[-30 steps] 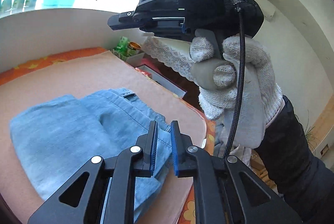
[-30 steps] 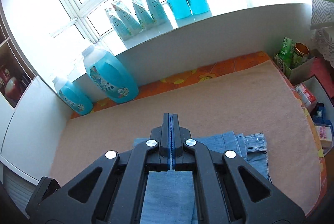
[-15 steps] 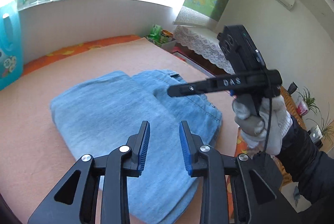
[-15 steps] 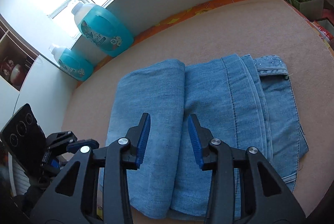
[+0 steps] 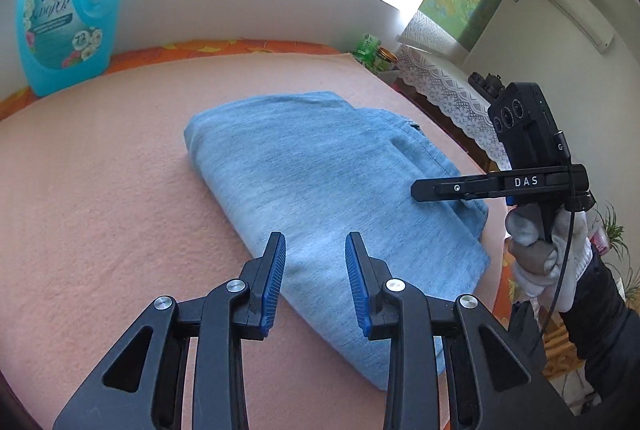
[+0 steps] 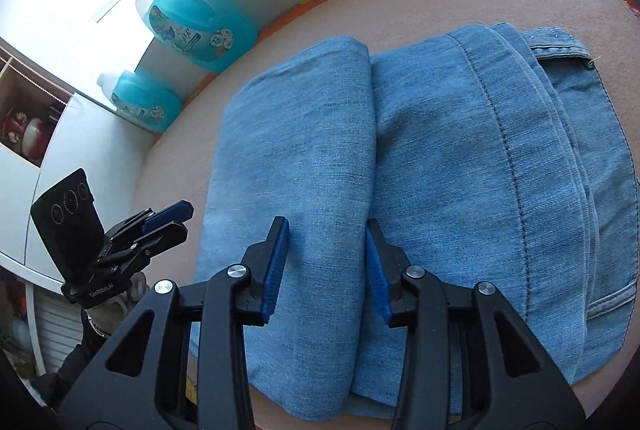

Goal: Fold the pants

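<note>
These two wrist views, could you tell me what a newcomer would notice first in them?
The folded blue pants lie mid-table on the peach cloth. Both the left gripper and the right gripper hover open over the pants' near edge, holding nothing. Bright blue detergent jugs stand along the wall by the window.

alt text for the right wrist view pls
Folded blue jeans lie on a pink blanket, with the open right gripper poised just above them, holding nothing. Two blue detergent bottles stand by the window; the left gripper is at lower left.
</note>
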Demonstrator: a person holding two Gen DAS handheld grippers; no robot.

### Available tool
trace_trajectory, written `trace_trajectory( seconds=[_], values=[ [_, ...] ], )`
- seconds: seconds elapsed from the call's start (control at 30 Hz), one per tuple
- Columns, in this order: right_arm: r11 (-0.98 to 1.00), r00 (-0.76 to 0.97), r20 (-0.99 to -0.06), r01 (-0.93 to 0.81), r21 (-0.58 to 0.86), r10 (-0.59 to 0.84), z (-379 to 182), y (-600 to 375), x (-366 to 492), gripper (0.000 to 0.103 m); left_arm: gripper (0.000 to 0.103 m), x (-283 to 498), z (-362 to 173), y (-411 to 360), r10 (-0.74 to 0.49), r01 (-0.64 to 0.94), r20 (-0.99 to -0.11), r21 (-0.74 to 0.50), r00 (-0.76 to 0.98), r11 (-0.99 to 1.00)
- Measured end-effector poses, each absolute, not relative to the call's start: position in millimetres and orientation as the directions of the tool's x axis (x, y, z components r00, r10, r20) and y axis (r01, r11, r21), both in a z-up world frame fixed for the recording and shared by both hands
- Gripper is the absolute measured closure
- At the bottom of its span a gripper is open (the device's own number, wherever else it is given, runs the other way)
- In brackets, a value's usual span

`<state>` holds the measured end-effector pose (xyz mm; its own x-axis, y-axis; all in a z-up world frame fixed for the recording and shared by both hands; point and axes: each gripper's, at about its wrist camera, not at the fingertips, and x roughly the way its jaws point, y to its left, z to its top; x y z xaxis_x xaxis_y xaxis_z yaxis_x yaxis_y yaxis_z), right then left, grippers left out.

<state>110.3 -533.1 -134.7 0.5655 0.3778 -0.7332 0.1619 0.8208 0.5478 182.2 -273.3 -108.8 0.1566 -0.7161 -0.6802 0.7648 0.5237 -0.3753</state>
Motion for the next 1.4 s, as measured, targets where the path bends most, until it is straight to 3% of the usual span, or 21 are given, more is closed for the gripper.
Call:
trace_trajectory(
  seconds=[0.03, 0.13, 0.33, 0.47, 0.8, 1.03, 1.07, 1.13, 1.23, 1.3, 1.4],
  values=[
    [0.839, 0.566, -0.745, 0.161, 0.520, 0.353, -132, -528, 110, 0.080, 0.074, 183, -112, -272, -0.711, 0.760, -0.685, -0.376, 0.157, 0.530],
    [0.877, 0.570, -0.765, 0.152, 0.456, 0.299, -119, -518, 113, 0.092, 0.074, 184, -115, -270, -0.715, 0.748, -0.680, -0.389, 0.161, 0.539],
    [0.954, 0.594, -0.794, 0.144, 0.264, 0.130, -70, -527, 110, 0.095, 0.074, 170, -99, -279, -0.744, 0.780, -0.647, -0.373, 0.169, 0.502],
    [0.944, 0.608, -0.790, 0.212, 0.251, 0.073, -52, -569, 96, 0.095, 0.074, 158, -92, -295, -0.772, 0.811, -0.621, -0.377, 0.138, 0.448],
    [0.904, 0.545, -0.839, 0.362, 0.228, -0.007, -95, -629, 85, 0.097, 0.074, 139, -107, -342, -0.754, 0.854, -0.655, -0.361, 0.053, 0.374],
    [0.920, 0.532, -0.846, 0.348, 0.179, -0.037, -96, -624, 89, 0.093, 0.074, 118, -112, -336, -0.750, 0.872, -0.662, -0.369, -0.004, 0.321],
    [0.918, 0.535, -0.844, 0.356, 0.172, -0.049, -94, -624, 86, 0.090, 0.074, 112, -112, -338, -0.753, 0.874, -0.658, -0.378, -0.022, 0.305],
    [0.913, 0.534, -0.840, 0.384, 0.139, -0.097, -91, -626, 81, 0.072, 0.074, 98, -115, -343, -0.742, 0.889, -0.668, -0.368, -0.049, 0.273],
    [0.907, 0.530, -0.839, 0.403, 0.119, -0.125, -88, -630, 74, 0.071, 0.062, 77, -122, -346, -0.723, 0.918, -0.689, -0.317, -0.051, 0.237],
    [0.907, 0.535, -0.833, 0.407, 0.110, -0.139, -83, -627, 73, 0.071, 0.061, 70, -124, -346, -0.723, 0.931, -0.690, -0.279, -0.023, 0.237],
    [0.921, 0.570, -0.809, 0.376, 0.100, -0.145, -69, -611, 76, 0.069, 0.061, 73, -122, -342, -0.737, 0.917, -0.675, -0.318, -0.039, 0.242]
  ],
)
